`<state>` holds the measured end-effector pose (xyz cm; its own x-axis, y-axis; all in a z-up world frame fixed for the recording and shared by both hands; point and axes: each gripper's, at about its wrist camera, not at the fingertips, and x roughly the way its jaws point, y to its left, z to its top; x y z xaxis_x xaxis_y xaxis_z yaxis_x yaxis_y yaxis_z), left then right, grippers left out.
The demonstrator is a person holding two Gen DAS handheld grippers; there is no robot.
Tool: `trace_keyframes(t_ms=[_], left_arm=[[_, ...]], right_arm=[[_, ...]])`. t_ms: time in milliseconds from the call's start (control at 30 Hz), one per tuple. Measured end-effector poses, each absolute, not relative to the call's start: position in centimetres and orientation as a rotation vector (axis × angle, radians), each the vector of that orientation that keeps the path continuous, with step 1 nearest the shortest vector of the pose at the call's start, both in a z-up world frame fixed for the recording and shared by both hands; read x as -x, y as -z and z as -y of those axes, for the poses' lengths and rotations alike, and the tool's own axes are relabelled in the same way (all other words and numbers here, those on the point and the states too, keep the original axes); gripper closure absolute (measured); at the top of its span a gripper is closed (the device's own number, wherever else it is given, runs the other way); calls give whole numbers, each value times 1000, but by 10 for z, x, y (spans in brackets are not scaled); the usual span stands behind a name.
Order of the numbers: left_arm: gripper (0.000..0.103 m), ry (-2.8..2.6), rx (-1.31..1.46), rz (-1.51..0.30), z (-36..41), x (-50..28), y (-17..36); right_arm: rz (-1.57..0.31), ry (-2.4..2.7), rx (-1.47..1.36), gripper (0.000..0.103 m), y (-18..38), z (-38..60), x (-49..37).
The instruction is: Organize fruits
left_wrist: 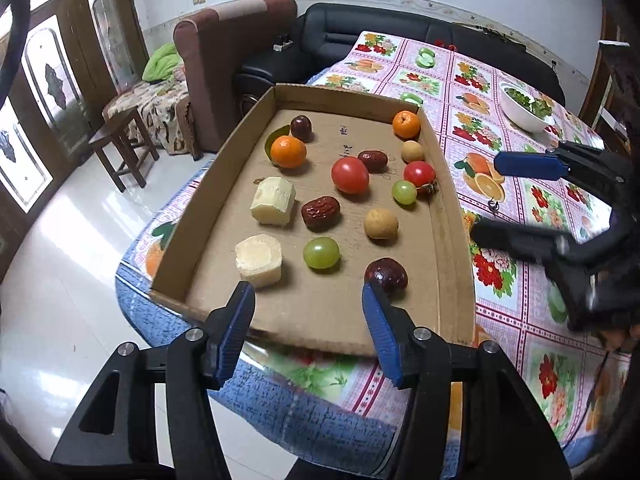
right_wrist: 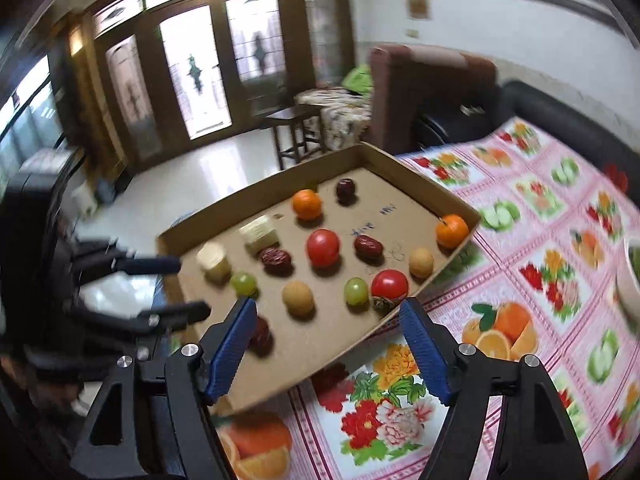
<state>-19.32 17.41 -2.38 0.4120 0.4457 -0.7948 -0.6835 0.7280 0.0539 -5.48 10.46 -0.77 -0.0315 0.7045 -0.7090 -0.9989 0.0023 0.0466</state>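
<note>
A shallow cardboard tray [left_wrist: 208, 200] [right_wrist: 320, 346] lies at the table's near-left corner. Spread over it are two oranges [left_wrist: 288, 152], two tomatoes [left_wrist: 350, 175], two green grapes [left_wrist: 321, 253], two tan round fruits [left_wrist: 381, 223], two pale cut chunks [left_wrist: 259, 260] and several dark red dates [left_wrist: 321, 213]. My left gripper [left_wrist: 307, 288] [right_wrist: 192, 288] hovers open over the tray's near edge, with one dark date [left_wrist: 386, 276] just beyond its right fingertip. At the tray's right side my right gripper [right_wrist: 328, 303] [left_wrist: 486, 198] is open and holds nothing. Its left finger partly hides that date [right_wrist: 262, 334].
A white bowl of greens [left_wrist: 524, 108] stands far right on the fruit-print tablecloth [left_wrist: 516, 320]. Behind the table are a black sofa [left_wrist: 360, 32] and a brown armchair [left_wrist: 224, 52]. A wooden stool [left_wrist: 120, 148] stands on the tiled floor to the left.
</note>
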Motion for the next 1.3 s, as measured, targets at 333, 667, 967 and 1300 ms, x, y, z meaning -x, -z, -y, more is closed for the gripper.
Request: trace_keyframes(t_ms=[333, 667, 967, 1300], left_arm=[[48, -734, 285, -890, -168, 205, 20], [48, -736, 283, -898, -166, 209, 22], [48, -729, 283, -901, -165, 209, 21], [48, -750, 268, -890, -166, 209, 18]], right_arm=[[-503, -1573, 891, 26, 16, -95, 90], [-504, -1600, 899, 26, 19, -98, 90], [-492, -1616, 917, 25, 21, -100, 96], [-499, -1631, 918, 26, 23, -104, 100]])
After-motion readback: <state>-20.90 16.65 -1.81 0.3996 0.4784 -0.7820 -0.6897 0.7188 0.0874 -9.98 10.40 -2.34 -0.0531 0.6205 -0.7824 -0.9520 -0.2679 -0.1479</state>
